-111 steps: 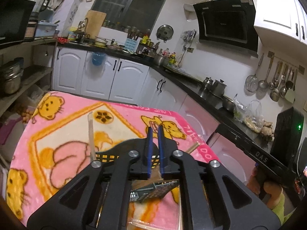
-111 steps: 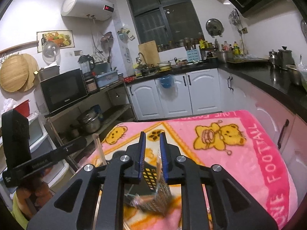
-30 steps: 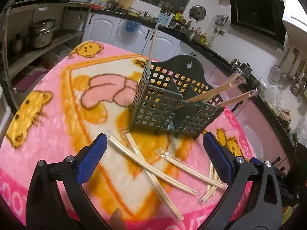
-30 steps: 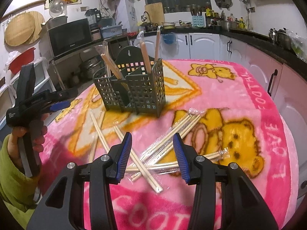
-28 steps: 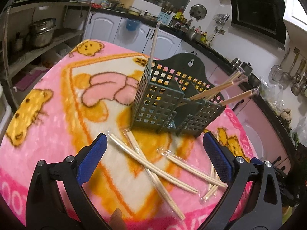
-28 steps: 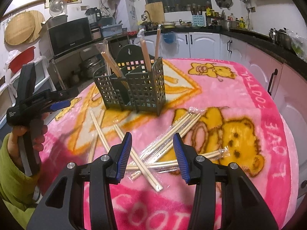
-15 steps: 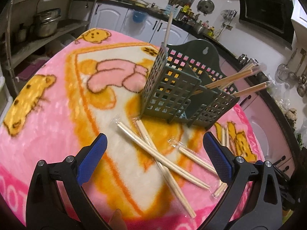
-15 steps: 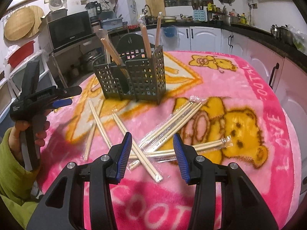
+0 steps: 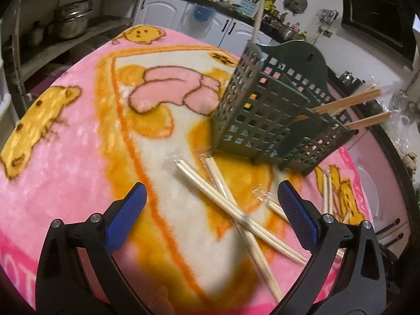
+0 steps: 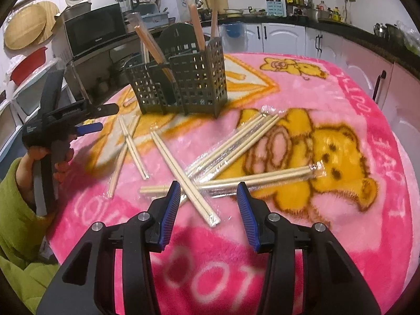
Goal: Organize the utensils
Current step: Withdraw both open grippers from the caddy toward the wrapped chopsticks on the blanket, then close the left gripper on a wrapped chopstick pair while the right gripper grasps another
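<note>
A dark green lattice utensil holder [image 9: 265, 120] [image 10: 183, 86] stands on the pink blanket and holds several wrapped chopstick pairs [image 10: 195, 2] upright or leaning. More wrapped chopstick pairs lie loose on the blanket: two crossed pairs [image 9: 236, 210] in front of my left gripper, and a spread of several [image 10: 236, 147] in front of my right. My left gripper [image 9: 210, 207] is wide open and empty above the crossed pairs. My right gripper [image 10: 208, 206] is open and empty, low over the end of one pair [image 10: 183, 178]. The left gripper also shows in the right wrist view [image 10: 89, 120].
The table is covered by a pink and orange teddy-bear blanket [image 9: 78, 141] [image 10: 341, 157]. White kitchen cabinets [image 10: 283, 39], a dark counter and a shelf with pots [image 9: 71, 23] surround the table. A microwave [image 10: 94, 34] sits on the left.
Both grippers, shut beside the holder 3.7 s ago, have opened and pulled back. Over the last second both have moved lower and closer to the loose chopsticks on the blanket.
</note>
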Demonstrator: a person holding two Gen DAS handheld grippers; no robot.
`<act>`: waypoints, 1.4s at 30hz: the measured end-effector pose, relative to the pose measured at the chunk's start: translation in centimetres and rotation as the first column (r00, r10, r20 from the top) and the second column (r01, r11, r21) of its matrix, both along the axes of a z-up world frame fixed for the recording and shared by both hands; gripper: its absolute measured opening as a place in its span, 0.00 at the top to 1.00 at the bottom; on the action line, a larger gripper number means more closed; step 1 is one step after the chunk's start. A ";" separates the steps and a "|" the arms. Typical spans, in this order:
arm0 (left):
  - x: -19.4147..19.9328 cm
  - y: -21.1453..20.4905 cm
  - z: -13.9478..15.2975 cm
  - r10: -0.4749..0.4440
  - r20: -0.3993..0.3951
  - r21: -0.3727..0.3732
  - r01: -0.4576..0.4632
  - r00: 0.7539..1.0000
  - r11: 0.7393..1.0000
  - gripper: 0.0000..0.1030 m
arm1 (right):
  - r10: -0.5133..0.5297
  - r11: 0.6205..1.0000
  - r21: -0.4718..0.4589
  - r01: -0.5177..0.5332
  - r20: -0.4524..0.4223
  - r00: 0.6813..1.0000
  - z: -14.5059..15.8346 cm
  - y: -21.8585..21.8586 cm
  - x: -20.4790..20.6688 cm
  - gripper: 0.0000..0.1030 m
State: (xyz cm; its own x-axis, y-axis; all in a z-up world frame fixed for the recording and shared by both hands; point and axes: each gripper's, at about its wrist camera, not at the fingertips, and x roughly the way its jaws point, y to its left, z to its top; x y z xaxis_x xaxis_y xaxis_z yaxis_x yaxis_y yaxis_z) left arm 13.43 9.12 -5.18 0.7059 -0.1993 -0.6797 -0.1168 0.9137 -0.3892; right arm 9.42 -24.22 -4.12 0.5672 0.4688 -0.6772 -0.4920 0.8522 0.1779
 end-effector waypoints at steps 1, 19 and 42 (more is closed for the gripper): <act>0.2 0.1 -0.1 0.004 -0.001 0.002 -0.004 1.000 1.000 0.11 | 0.006 1.000 0.003 -0.006 -0.006 1.000 -0.1 0.1 0.0 0.58; 3.4 1.8 -1.8 0.068 -0.050 -0.022 -0.070 0.996 0.997 0.38 | 0.034 0.999 0.000 -0.034 -0.042 0.999 -2.3 -0.5 0.0 0.75; 2.3 0.7 0.0 0.017 0.006 0.005 -0.017 1.000 1.000 0.92 | 0.046 0.996 0.075 -0.053 0.096 0.994 2.5 -0.7 -0.9 0.93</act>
State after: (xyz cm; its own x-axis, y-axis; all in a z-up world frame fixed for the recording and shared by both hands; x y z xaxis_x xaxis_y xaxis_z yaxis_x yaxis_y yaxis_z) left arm 15.72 9.81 -5.19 0.7134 -0.1840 -0.6762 -0.1300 0.9135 -0.3856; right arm 8.48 -24.92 -1.65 0.6016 0.5465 -0.5826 -0.5509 0.8120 0.1928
